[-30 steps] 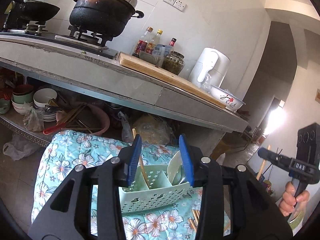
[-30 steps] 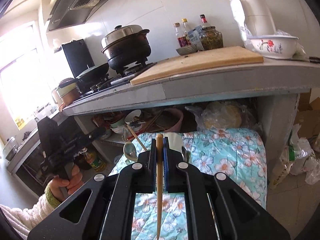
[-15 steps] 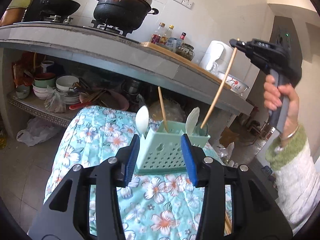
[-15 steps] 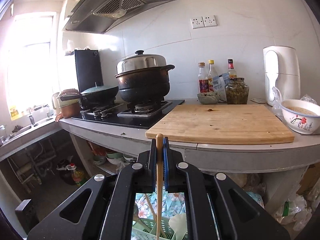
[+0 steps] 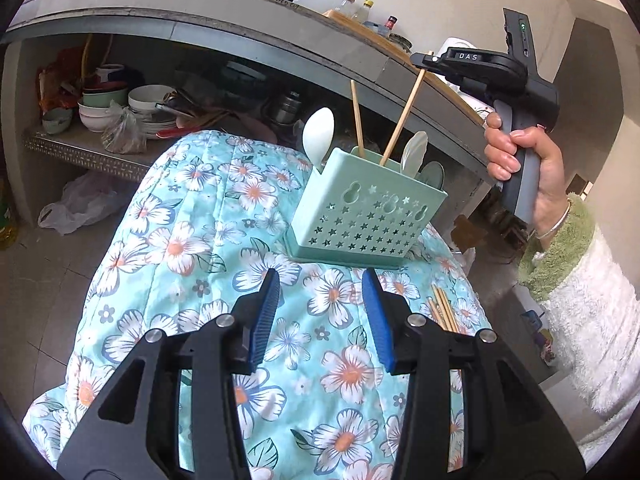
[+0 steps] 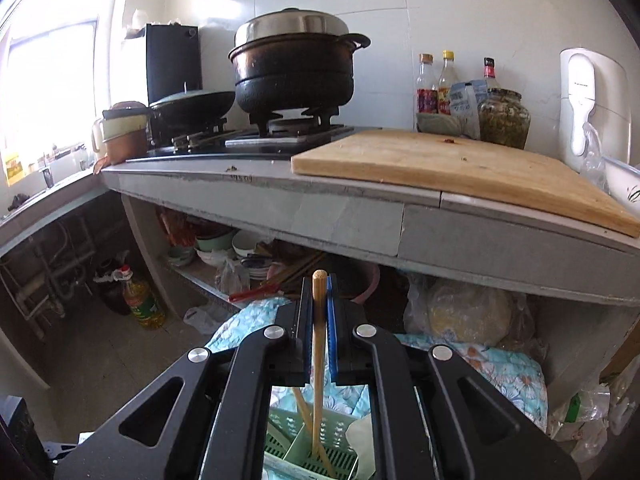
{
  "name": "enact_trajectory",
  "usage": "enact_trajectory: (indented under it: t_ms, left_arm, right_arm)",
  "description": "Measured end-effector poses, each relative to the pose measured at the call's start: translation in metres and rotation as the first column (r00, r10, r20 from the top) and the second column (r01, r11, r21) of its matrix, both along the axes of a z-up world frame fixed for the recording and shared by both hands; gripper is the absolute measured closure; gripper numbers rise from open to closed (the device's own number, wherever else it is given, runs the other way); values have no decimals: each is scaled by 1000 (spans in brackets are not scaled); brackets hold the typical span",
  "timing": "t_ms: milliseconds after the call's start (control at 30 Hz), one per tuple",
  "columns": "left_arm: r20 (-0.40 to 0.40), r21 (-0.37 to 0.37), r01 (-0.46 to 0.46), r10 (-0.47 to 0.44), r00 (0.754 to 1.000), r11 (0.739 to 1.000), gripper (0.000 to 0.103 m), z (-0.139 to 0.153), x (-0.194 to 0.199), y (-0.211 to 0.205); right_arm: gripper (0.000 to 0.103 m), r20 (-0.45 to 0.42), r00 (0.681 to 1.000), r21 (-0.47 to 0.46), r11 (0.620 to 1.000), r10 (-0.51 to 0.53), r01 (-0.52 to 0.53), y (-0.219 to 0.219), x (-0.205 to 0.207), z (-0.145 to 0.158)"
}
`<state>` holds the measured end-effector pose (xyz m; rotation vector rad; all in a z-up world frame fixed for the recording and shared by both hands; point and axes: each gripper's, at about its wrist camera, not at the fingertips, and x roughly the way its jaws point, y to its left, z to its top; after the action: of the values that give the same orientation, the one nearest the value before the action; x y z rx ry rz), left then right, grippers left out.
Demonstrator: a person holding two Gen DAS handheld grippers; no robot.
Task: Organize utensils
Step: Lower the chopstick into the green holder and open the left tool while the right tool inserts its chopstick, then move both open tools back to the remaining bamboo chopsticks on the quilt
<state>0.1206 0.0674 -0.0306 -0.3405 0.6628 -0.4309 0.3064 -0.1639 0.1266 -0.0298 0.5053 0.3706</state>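
A mint green utensil holder point(image 5: 366, 212) stands on a floral cloth point(image 5: 192, 248). It holds a wooden chopstick point(image 5: 357, 118) and pale spoons point(image 5: 318, 136). My right gripper point(image 5: 430, 60) is above the holder, shut on a second chopstick point(image 5: 404, 116) whose lower end is inside the holder's middle compartment. In the right wrist view the gripper point(image 6: 319, 312) clamps that chopstick point(image 6: 318, 360) over the holder point(image 6: 316, 452). My left gripper point(image 5: 320, 320) is open and empty, in front of the holder. Several loose chopsticks point(image 5: 442, 312) lie on the cloth at right.
A grey kitchen counter point(image 6: 340, 208) runs behind, with a cutting board point(image 6: 460, 168), pots point(image 6: 296, 68), bottles and a white kettle point(image 6: 592, 108). A shelf under it point(image 5: 92, 148) holds bowls and plates. An oil bottle point(image 6: 142, 300) stands on the floor.
My right gripper has lowered the chopstick so its tip goes deeper into the holder. My left gripper has pulled back and tilted down; it stays open.
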Motion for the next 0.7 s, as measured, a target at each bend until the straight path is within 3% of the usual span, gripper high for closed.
enact_trajectory:
  t_ms: [33, 133, 167, 333, 467, 567, 700]
  left_arm:
    - [-3, 0, 5, -5, 1000, 1000, 62, -1, 0, -1]
    - [-10, -7, 23, -23, 1000, 1000, 62, -2, 1, -6]
    - [-12, -7, 29, -30, 999, 1000, 62, -3, 1, -8]
    - [-23, -10, 59, -59, 998, 998, 62, -5, 1, -17]
    - [-27, -9, 82, -82, 996, 997, 62, -6, 1, -23]
    - [-42, -9, 103, -103, 994, 995, 62, -9, 1, -27]
    - [-73, 2, 129, -128, 989, 992, 62, -16, 3, -37]
  right_arm:
    - [92, -15, 1000, 2, 1000, 4, -4, -1, -2, -2]
    - [67, -25, 1000, 48, 999, 10, -9, -11, -12, -1]
    - [64, -23, 1000, 70, 998, 12, -11, -17, -17, 1]
    - [61, -38, 999, 169, 985, 17, -10, -48, -48, 8]
    - [61, -87, 996, 205, 978, -10, 28, -80, -81, -6]
    - [60, -172, 984, 233, 969, -43, 83, -108, -104, -33]
    - [60, -350, 932, 263, 944, -97, 197, -142, -130, -93]
